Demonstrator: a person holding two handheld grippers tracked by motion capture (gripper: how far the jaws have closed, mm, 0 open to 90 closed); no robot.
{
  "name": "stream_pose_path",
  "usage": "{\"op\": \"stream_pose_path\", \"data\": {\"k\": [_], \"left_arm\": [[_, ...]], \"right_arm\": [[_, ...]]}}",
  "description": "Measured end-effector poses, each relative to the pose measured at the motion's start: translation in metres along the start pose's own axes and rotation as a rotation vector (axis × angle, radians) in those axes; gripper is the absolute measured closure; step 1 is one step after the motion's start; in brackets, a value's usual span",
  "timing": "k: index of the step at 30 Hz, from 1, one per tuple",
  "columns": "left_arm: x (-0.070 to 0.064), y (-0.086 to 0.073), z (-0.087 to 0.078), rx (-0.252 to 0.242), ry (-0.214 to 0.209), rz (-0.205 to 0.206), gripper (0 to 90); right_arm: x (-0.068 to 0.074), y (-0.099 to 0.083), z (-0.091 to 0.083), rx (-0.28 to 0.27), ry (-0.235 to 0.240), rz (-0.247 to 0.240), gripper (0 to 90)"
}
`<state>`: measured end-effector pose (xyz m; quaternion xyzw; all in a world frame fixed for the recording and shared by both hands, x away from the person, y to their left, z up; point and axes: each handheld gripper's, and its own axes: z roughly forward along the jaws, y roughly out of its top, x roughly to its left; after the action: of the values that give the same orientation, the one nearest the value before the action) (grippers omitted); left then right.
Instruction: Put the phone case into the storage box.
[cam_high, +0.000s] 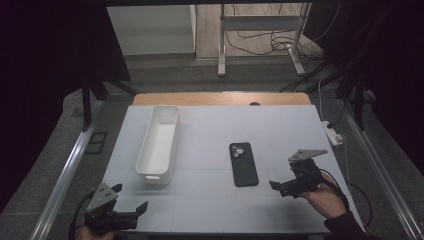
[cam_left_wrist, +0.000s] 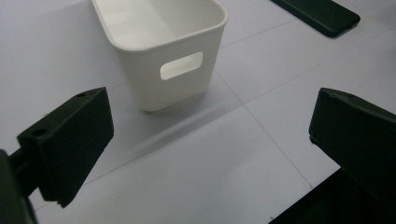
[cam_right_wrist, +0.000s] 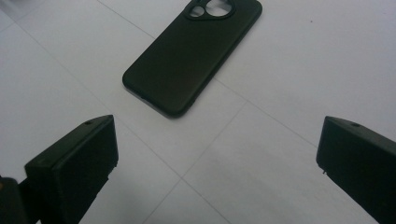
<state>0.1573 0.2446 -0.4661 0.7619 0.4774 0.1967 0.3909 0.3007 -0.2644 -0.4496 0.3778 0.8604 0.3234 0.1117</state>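
**A:** What was the biggest thing in the high view, and why did it sit where it did?

**B:** The table (cam_high: 215, 200), covered in a pale grey sheet, took up the middle of the frame. It looked laid out as a plain work surface with two things spread well apart, probably so each gripper had room to come in.

**A:** And next in size?

**B:** The white bin (cam_high: 159, 142), a long open tub left of centre, running from the upper middle down toward the lower left. Its near end wall, with the handle slot, faced the left gripper (cam_high: 131, 207) and sat at the top centre of the left gripper view (cam_left_wrist: 166, 44). I'd judge it stood with its mouth up to receive something.

**A:** Then the phone case?

**B:** Yes, the black phone case (cam_high: 243, 163) lay flat just right of centre, camera cut-out at its far end, well apart from the bin. In the right gripper view it sat in the upper middle (cam_right_wrist: 194, 53), ahead of the jaws and untouched.

**A:** How were the tools held?

**B:** The right gripper (cam_high: 278, 187) hung at the lower right, pointing toward the case, jaws spread wide and holding nothing; my guess is it was lined up for a grasp. The left gripper, at the bottom left corner, also had its jaws wide apart and empty, near the bin's near end but not touching it, seemingly waiting.
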Motion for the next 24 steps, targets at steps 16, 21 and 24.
{"op": "stream_pose_path", "data": {"k": [16,21,24], "left_arm": [[0.000,0.000,0.000,0.002,-0.006,-0.004,0.6],[0.001,0.000,0.000,0.002,-0.006,-0.005,0.6],[0.001,0.000,0.000,0.002,-0.006,-0.006,0.6]], "right_arm": [[0.002,0.020,0.024,0.029,0.017,-0.026,0.0],[0.002,0.027,0.034,0.051,0.017,-0.038,0.0],[0.004,0.030,0.039,0.062,0.020,-0.045,0.0]]}}
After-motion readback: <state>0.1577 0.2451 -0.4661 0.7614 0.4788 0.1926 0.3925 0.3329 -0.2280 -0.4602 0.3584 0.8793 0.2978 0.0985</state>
